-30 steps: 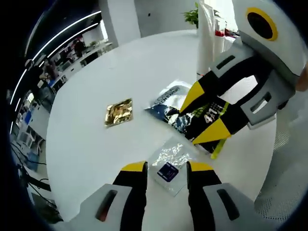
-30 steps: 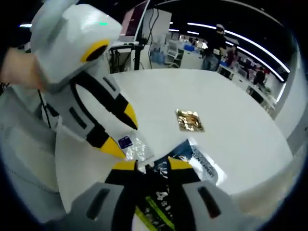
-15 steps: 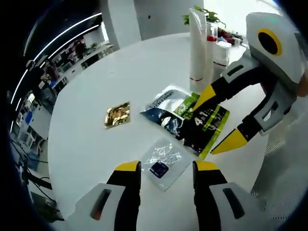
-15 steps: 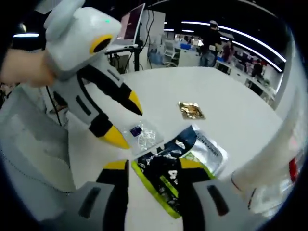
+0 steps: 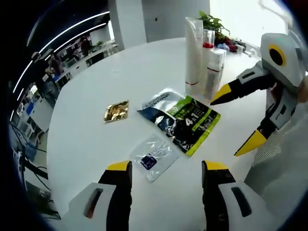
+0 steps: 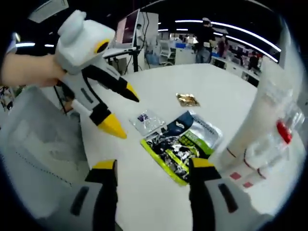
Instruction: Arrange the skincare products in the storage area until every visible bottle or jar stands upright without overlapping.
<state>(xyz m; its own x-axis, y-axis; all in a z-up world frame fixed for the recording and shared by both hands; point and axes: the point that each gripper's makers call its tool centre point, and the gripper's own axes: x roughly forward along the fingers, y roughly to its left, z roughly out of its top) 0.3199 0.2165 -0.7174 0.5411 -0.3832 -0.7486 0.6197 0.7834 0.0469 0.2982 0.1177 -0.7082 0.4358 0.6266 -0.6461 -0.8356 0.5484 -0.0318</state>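
Two tall white tubes stand upright at the far side of the round white table, with a smaller red-capped bottle beside them. A dark-and-green sachet lies flat. Near it lie a clear sachet with a blue label and a gold sachet. My left gripper is open, short of the clear sachet. My right gripper is open and empty, hovering back from the green sachet.
A white mesh surface lies past the table's near edge. A hand holds the left gripper. A green plant stands behind the tubes. Desks, a screen and people fill the room beyond.
The right gripper has let go of the dark-and-green sachet, which now lies flat. Both grippers have pulled back from the sachets and their jaws stand wider apart.
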